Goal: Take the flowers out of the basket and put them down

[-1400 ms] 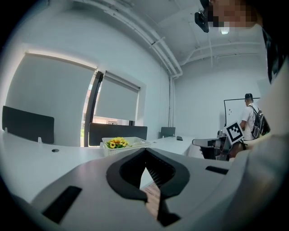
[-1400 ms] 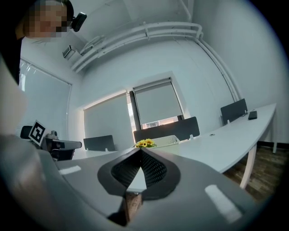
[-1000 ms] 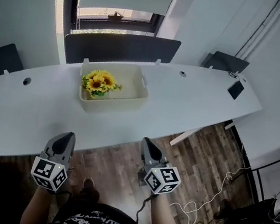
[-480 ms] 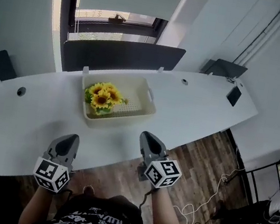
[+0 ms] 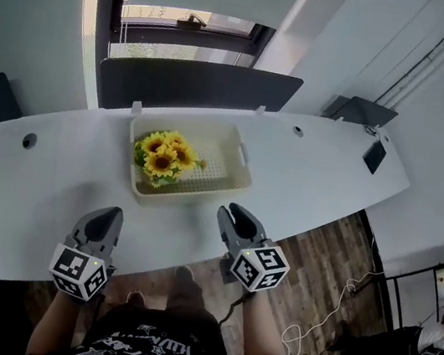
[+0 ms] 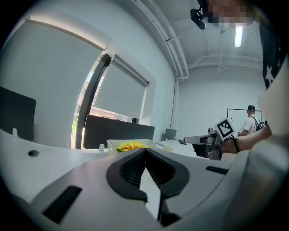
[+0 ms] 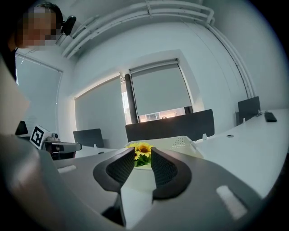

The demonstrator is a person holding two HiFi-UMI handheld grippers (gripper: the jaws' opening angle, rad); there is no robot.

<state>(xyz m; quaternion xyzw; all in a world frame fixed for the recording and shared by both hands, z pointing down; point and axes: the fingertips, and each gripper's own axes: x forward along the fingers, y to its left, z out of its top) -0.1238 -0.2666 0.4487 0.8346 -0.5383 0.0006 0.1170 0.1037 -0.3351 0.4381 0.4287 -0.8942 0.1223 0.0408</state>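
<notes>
Cream basket (image 5: 240,170), frame centre, holds sunflowers (image 5: 163,155) in its left half, blooms upward, stem axis hidden; my left gripper (image 5: 108,215) jaws together, right gripper (image 5: 232,215) jaws just opening, narrow, empty.

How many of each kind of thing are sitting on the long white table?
White basket: 1
Sunflower bunch, inside the basket: 1
Black phone: 1
Total: 3
</notes>
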